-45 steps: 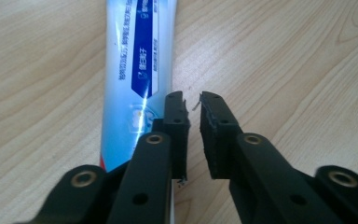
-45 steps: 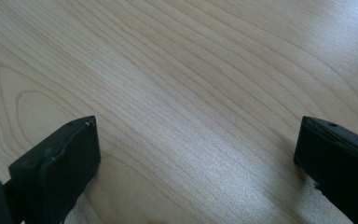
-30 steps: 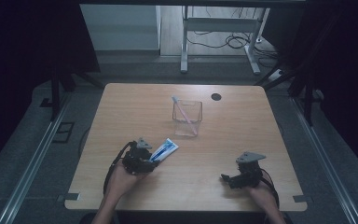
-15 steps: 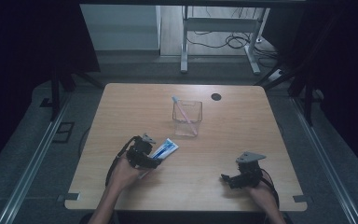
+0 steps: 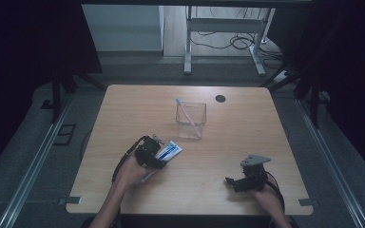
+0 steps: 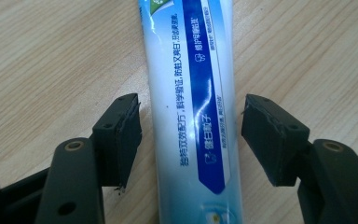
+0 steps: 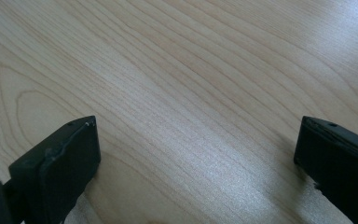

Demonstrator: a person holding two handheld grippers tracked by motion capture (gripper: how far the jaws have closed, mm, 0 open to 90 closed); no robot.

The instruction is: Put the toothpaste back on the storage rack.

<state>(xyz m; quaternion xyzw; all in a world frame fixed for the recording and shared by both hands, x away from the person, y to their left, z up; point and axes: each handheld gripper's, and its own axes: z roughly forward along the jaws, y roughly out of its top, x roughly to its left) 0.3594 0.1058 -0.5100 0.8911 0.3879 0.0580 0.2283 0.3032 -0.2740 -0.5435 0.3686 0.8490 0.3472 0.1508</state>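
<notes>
Left gripper [image 6: 191, 135]: jaws spread, straddling the toothpaste tube [image 6: 191, 93], which lies flat on the table [image 6: 46, 56] between them, a gap on each side. Best closed squarely across the tube's width, gently, then lifted level. Right gripper [image 7: 196, 158]: jaws wide apart over bare wood. Clear cup [image 5: 190, 120] ahead, probably the destination.

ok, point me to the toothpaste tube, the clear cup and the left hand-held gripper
toothpaste tube [image 6: 191, 107]: left gripper view, printed middle of the body.
clear cup [image 5: 190, 124]: high view, front wall.
left hand-held gripper [image 6: 191, 140]: left gripper view, midway between its open jaws.
</notes>
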